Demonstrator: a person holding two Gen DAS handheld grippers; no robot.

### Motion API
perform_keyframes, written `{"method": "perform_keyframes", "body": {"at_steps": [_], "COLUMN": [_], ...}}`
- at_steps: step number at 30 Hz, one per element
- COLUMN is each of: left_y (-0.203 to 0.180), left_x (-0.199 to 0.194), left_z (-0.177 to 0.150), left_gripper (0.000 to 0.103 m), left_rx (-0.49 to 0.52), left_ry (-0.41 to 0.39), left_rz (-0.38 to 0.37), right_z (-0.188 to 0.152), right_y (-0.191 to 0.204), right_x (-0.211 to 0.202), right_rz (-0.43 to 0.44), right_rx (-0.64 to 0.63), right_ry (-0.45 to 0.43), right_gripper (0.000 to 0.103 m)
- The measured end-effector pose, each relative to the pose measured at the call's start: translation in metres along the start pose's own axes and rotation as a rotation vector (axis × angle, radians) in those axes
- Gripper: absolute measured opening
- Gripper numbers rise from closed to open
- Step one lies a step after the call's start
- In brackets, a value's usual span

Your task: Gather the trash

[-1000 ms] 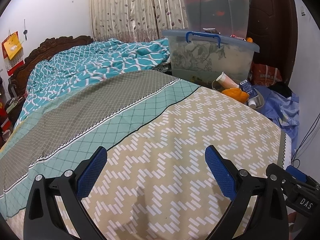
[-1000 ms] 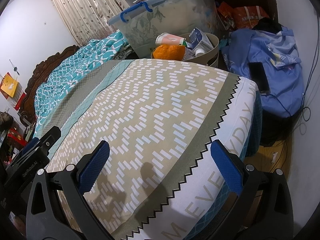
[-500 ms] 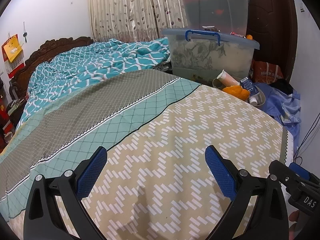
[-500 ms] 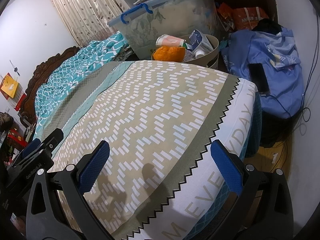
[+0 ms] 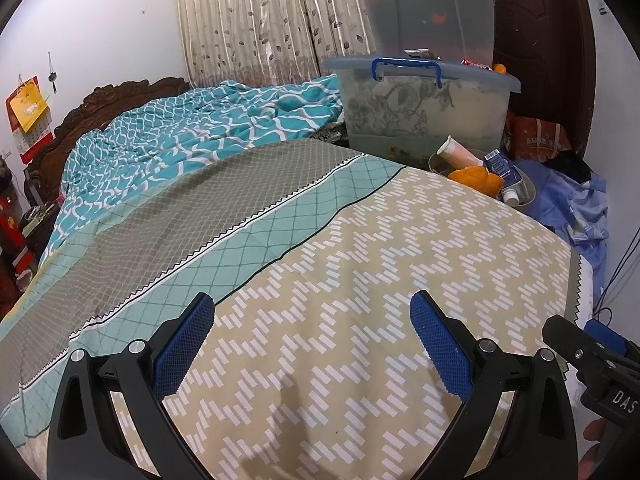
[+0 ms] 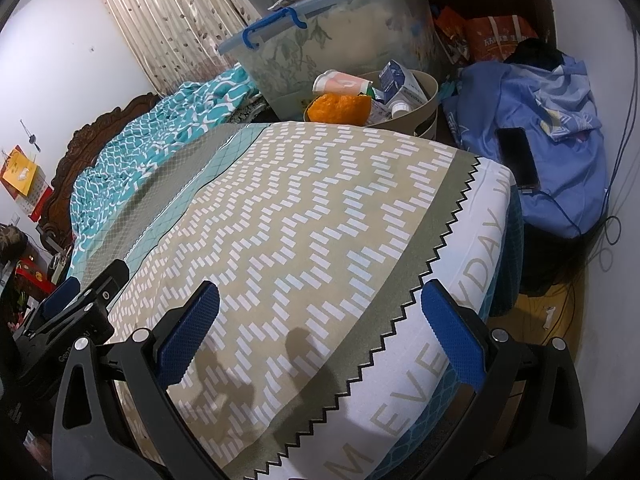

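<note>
overhead, patterned bed (image 5: 360, 280), curtains (image 5: 260, 20), storage tub (image 6: 340, 40), trash bin (image 6: 424, 100) beside

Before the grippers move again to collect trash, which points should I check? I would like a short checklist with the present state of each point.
1. Left gripper open and holding nothing: ok.
2. Right gripper open and holding nothing: ok.
3. Trash left on the bed sheet: none is visible on the part in view; ok.
4. Bin beyond the far corner of the bed, in view of both cameras: ok.
5. Room left in the bin: not ok; the paper cup, orange peel and blue carton already rise above its rim.
6. Small white scrap on the floor, trash or not: cannot tell.
</note>
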State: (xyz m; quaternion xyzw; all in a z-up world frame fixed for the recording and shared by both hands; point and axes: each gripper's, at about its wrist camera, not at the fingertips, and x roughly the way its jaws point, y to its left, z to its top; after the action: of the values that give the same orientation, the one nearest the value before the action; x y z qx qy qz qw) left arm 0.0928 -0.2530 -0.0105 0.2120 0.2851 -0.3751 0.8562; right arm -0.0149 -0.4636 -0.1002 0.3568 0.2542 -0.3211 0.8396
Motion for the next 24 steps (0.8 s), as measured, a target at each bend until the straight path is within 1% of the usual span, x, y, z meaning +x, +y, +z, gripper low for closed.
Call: {"method": "perform_keyframes", "body": {"at_steps": [24], "left_y": [-0.0005], "left_x": [0.0017], "left_z": [0.0009], "left_gripper": [0.094], "left_rx": [-0.002], "left_ry": [0.011], "left_rz": [0.001], "right_z": [0.0005], "right_y": [0.0007], "right_x": [-0.0030], "right_rz": [0.003], "right_rx": [0.000], "right_ry": [-0.008], "right_gripper": [0.100]}}
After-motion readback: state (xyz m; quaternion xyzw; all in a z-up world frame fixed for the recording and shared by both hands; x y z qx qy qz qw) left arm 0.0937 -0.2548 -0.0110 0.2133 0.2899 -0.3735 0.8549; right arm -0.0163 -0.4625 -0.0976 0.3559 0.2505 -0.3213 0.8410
